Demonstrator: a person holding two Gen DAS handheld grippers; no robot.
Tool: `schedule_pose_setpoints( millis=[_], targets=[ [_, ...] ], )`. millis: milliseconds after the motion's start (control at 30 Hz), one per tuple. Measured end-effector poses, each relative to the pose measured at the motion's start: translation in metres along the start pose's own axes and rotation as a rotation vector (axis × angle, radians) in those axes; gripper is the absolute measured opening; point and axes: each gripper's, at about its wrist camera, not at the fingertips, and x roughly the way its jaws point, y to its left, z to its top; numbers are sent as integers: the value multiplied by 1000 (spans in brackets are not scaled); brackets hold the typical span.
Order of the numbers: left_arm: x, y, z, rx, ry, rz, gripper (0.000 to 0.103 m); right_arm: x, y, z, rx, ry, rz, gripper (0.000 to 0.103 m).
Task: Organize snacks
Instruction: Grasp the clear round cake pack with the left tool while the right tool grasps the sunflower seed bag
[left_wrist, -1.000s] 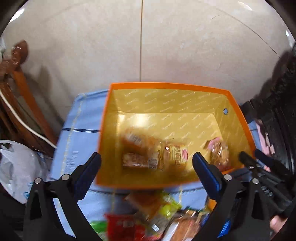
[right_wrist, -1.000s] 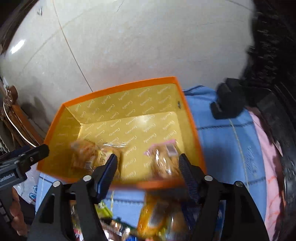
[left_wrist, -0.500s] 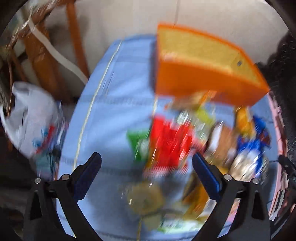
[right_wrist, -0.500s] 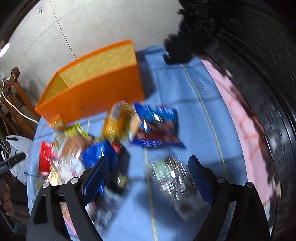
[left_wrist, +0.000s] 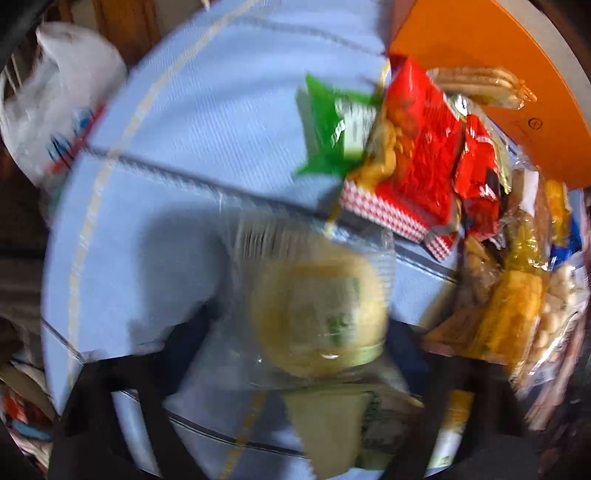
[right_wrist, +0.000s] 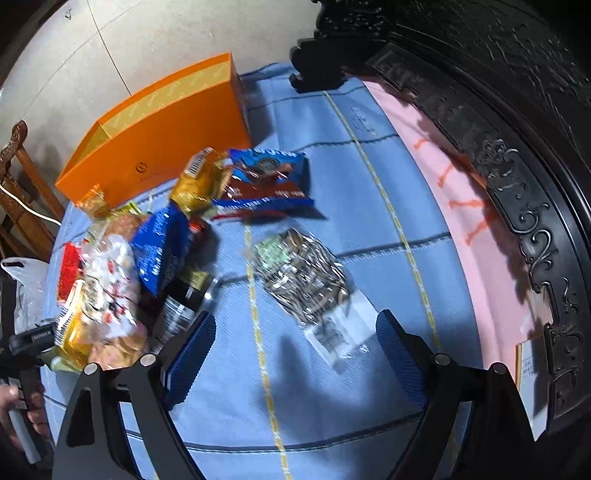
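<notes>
Mostly blue checked cloth, pale tiled floor

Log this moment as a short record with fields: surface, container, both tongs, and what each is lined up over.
surface: blue checked cloth
container: orange box, at the far edge of the cloth
loose snacks: pile in front of the box
left tongs: blurred, jaws just been closing, round yellow pastry pack between them; contact unclear
right tongs: open, nothing held
right target: clear bag of sunflower seeds, lying just ahead
</notes>
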Motion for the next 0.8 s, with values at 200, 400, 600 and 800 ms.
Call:
schedule_pose_setpoints(
  millis=[200,400,600,800],
  targets=[
    [-9,-4,-9,102,-14,47,56,28,0,1,-99,59,-85,89],
    [-22,1,-10,130,-50,54,56,60,18,19,-210,55,-130,89],
    [-36,-4,-11,117,-68,54,56,92,23,37,-245,110,-68,71],
    [-47,-13,-18,142,-101,47,56,59,36,24,-286,100,5,69]
  ],
)
